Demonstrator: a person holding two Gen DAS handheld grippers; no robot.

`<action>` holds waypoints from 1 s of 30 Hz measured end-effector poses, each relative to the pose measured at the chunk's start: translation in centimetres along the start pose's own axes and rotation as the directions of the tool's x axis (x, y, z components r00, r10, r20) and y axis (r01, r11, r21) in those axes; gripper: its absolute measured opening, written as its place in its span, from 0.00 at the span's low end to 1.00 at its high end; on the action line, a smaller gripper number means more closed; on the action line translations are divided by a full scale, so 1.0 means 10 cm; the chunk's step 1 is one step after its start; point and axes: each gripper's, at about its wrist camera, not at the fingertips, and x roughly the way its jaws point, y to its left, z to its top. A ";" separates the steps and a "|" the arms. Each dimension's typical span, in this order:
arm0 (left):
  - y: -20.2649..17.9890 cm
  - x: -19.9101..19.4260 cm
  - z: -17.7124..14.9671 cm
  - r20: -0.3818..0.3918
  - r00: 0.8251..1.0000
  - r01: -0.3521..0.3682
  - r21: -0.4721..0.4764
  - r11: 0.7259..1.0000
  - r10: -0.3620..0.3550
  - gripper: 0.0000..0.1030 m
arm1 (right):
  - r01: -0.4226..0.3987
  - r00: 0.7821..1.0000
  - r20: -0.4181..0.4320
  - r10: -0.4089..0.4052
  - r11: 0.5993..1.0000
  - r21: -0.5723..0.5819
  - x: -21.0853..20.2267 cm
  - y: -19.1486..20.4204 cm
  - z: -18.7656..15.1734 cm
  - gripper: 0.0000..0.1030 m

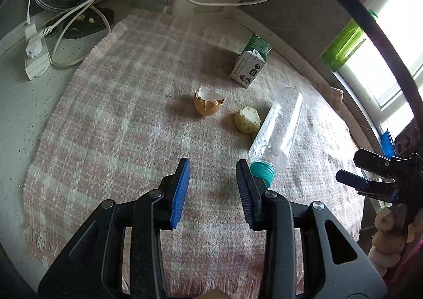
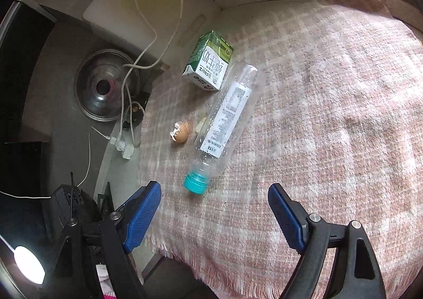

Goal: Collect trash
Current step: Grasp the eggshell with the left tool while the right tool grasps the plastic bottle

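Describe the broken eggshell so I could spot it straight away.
Find the pink checked cloth spread over the counter. Near its middle lie four bits of rubbish, a milk carton at the back and a clear bottle on its side. The eggshell is the brown cup with a jagged white rim, beside a pale round lump.

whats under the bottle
The bottle lies on its side on the pink checked cloth, nothing else under it. The counter beneath the cloth is covered there.
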 end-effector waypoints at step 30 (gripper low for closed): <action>-0.15 1.04 0.66 -0.085 0.991 -0.100 0.091 0.991 0.108 0.45 | -0.078 0.987 -0.130 0.099 0.985 0.156 0.96 -0.06 0.45 0.73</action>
